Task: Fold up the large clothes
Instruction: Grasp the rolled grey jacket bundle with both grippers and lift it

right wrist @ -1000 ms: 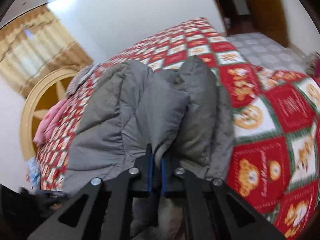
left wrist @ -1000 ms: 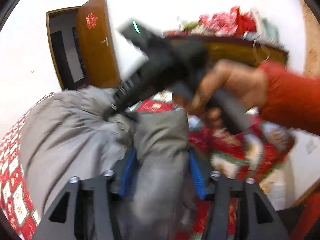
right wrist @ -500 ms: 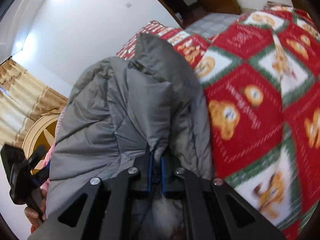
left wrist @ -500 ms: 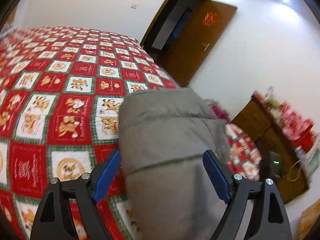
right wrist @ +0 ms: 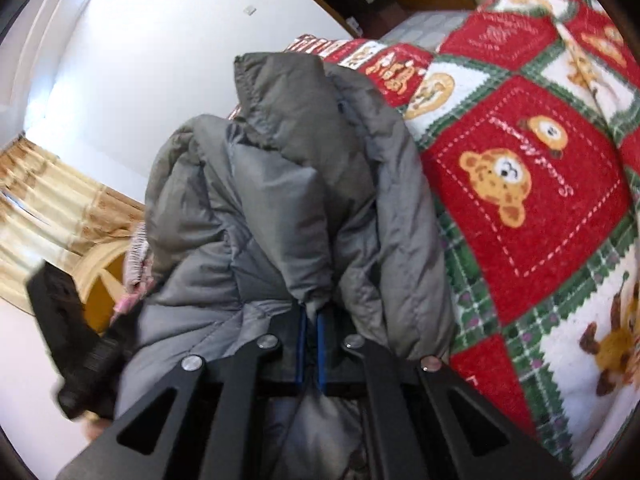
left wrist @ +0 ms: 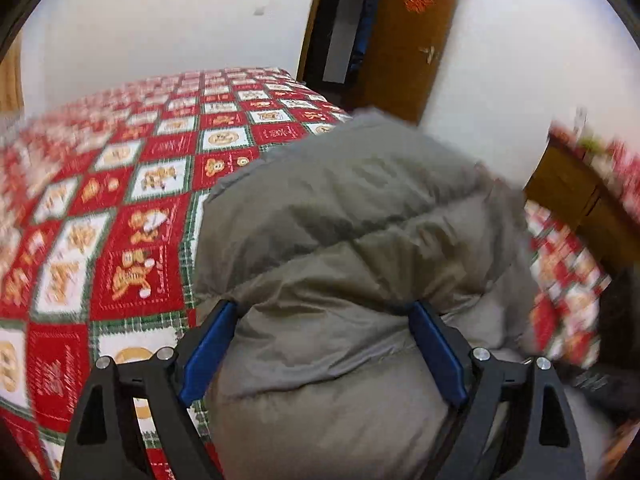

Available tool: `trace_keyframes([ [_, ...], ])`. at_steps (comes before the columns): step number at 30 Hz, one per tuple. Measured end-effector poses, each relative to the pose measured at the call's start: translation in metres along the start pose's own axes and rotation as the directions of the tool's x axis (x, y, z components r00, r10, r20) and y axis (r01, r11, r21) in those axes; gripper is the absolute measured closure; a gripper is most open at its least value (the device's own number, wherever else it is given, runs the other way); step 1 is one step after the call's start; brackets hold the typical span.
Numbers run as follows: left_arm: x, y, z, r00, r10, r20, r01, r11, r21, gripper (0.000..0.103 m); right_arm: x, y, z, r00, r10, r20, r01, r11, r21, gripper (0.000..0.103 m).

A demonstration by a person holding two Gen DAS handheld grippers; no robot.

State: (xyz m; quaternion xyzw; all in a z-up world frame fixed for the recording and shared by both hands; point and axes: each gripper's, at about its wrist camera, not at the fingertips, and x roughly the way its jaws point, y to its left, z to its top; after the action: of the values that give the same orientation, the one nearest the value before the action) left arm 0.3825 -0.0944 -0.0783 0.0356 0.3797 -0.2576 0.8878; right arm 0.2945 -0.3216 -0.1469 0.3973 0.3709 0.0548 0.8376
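Observation:
A puffy grey jacket lies bunched on the bed with the red bear-pattern quilt. My left gripper is open wide, its blue pads on either side of a thick fold of the jacket. In the right wrist view the jacket stands up in folds near the quilt's edge. My right gripper is shut on a pinch of the jacket's fabric. The left gripper's black body shows at the lower left of that view.
An open brown door and dark doorway stand beyond the bed. A wooden cabinet with clutter on top is at the right. Yellow curtains and a round wooden headboard lie at the bed's far end. Pink cloth lies there.
My left gripper has opened from around the jacket fold and its view has swung from the right hand to the bed and door. The right gripper stays shut on the jacket.

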Motion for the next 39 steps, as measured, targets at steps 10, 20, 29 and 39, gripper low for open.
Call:
trace_keyframes([
  [10,0.032,-0.008,-0.016,0.997,0.070,-0.020,-0.069,0.997,0.034,0.006,-0.005,-0.004,0.012,0.998,-0.050,-0.029,0.047,0.994,-0.097,0.101],
  [20,0.015,-0.016,-0.016,0.992,0.123,0.023,-0.124,0.991,0.054,0.006,-0.063,0.053,0.040,0.959,-0.176,0.223,0.251,0.893,-0.374,0.000],
  [29,0.009,0.002,-0.016,0.998,0.050,0.033,-0.049,0.998,-0.026,0.005,-0.003,0.020,0.041,0.959,-0.278,0.046,0.274,0.883,-0.382,0.017],
  [39,-0.015,0.118,-0.043,0.923,-0.374,0.094,0.366,0.775,-0.514,0.006,0.014,0.015,0.033,0.985,-0.137,-0.109,0.085,0.919,-0.386,0.033],
])
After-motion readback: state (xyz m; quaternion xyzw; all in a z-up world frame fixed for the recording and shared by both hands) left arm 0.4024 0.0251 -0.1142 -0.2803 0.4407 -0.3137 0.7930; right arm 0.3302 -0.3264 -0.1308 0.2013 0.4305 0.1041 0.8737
